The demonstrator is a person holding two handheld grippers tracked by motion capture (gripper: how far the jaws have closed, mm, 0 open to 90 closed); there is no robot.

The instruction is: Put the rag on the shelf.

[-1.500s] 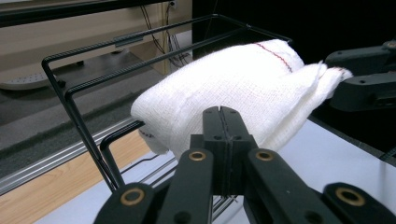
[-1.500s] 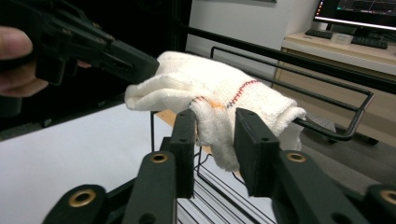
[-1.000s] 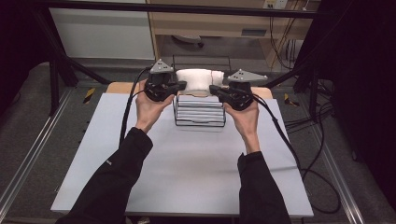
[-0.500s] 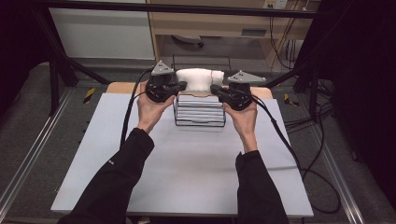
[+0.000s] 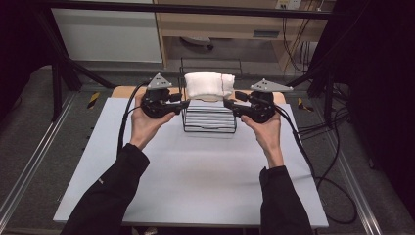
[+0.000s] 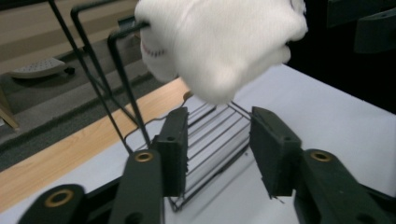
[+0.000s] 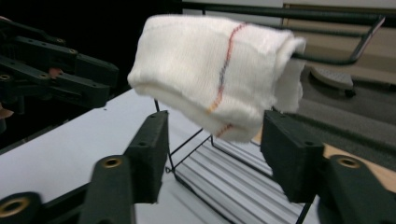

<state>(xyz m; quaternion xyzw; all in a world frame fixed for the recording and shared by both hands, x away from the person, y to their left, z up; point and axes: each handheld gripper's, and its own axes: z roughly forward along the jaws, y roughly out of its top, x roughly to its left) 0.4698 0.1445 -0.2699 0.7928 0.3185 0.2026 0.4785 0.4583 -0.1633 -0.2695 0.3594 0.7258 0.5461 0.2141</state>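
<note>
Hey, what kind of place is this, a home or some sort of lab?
Probably a lab or recording workshop, not a home: a dark metal frame surrounds the white table, cables trail across the floor, and a wire rack stands staged between two handheld grippers.

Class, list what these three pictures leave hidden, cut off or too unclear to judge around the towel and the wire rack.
- Rack bar under the white towel: covered by the cloth in every view.
- Back of the wire rack, high view: the towel screens it.
- Left gripper view: the top edge cuts off the towel.
- Right gripper view: the towel's far end is blurred, so its folds are unclear.
</note>
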